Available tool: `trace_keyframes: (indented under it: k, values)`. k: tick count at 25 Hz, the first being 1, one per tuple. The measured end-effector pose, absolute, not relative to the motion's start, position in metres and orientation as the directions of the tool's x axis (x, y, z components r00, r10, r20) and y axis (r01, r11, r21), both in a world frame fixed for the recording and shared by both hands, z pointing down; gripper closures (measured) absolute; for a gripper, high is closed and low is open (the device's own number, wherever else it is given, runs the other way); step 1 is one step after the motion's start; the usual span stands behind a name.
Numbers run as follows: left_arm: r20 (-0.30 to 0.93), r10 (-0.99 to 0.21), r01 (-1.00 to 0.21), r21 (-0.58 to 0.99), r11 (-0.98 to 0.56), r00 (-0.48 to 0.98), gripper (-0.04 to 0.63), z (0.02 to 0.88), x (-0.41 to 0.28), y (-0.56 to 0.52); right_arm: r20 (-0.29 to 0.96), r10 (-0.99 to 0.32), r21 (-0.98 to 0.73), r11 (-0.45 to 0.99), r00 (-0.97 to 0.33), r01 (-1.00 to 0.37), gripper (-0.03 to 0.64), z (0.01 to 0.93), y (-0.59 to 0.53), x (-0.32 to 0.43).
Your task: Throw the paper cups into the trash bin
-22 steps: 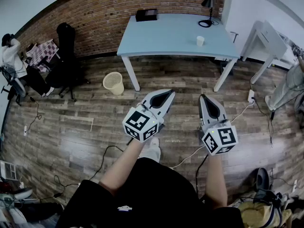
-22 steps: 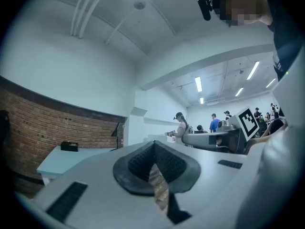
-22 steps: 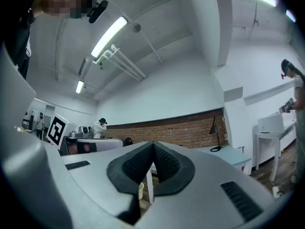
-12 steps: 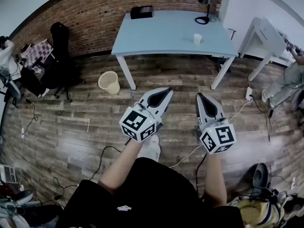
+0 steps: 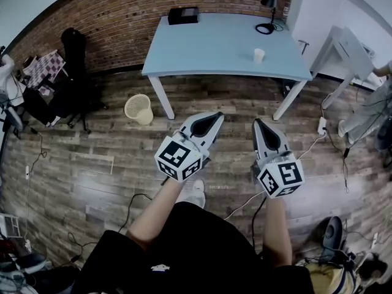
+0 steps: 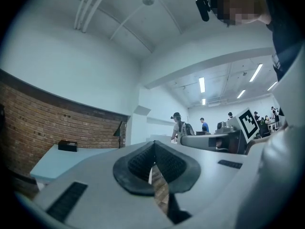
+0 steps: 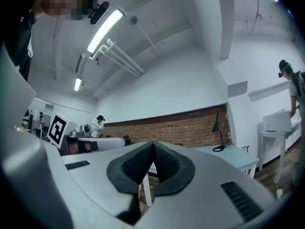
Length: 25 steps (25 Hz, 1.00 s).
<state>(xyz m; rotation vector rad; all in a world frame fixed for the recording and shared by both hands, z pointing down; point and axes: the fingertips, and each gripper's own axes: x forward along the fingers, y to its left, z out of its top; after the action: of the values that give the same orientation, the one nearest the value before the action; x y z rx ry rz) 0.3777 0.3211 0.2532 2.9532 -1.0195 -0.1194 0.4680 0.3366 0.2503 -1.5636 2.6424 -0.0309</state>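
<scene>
Left gripper (image 5: pixel 215 116) and right gripper (image 5: pixel 259 124), head view: both level, jaws together, empty, short of table (image 5: pixel 208 45). Paper cup (image 5: pixel 259 55) upright on table's right part, well apart from me. Trash bin (image 5: pixel 139 109) on floor near table's left leg.

Left gripper view: my pads meet, nothing between.

Right gripper view: same.

Judgement: I step closer, open right jaws wide before reaching, and squeeze cup gently, since thin paper likely crushes.

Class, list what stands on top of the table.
On the table: a paper cup, a black lamp and a black box. The tabletop hides the floor beneath.
</scene>
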Motion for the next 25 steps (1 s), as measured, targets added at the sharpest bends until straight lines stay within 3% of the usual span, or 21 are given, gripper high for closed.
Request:
trace_keyframes:
  k: [25]
  values:
    - [-0.087,-0.585,-0.579,0.086,-0.811,0.806,0.592,0.261,0.34,0.148,0.032,-0.92,-0.055,0.388,-0.39,-0.92,0.612,0.269,0.172,0.435]
